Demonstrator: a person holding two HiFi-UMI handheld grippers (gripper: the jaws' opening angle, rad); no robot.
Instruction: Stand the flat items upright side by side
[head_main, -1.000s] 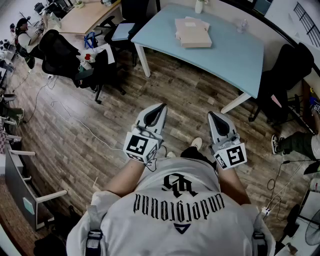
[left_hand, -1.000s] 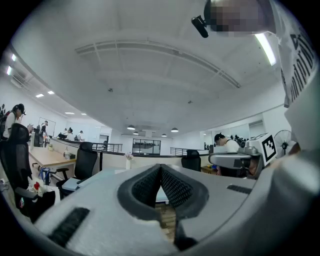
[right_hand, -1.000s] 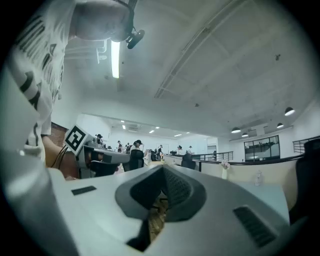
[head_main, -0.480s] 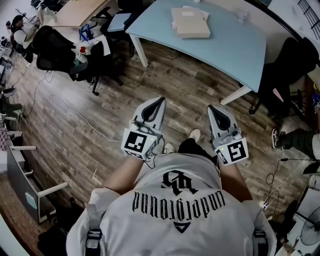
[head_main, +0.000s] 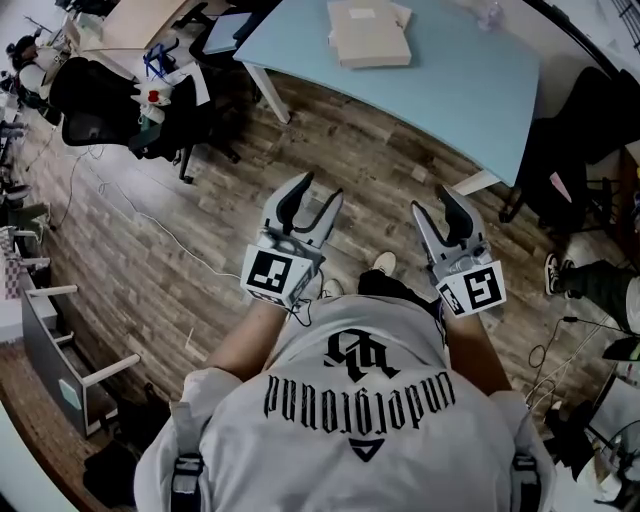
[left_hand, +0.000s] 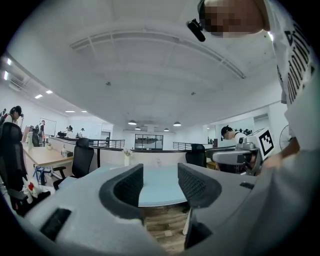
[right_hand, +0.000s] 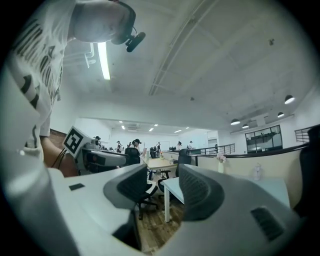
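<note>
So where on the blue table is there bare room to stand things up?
The blue table is bare in front of and to the right of the stacked flat items, down to its near edge. Crowded: the floor at its left, with office chairs.

Table (head_main: 450, 90): light blue top, white legs.
Floor (head_main: 340, 165): brown wood planks, under and around the table.
Office chairs (head_main: 90, 95): black, grouped left of the table.
Wooden desk (head_main: 130, 20): pale top, beyond those chairs, farther left of the table.
Black chair (head_main: 570, 150): at the table's right end.
Seated person's leg (head_main: 600, 290): grey trousers, right of the table.
</note>
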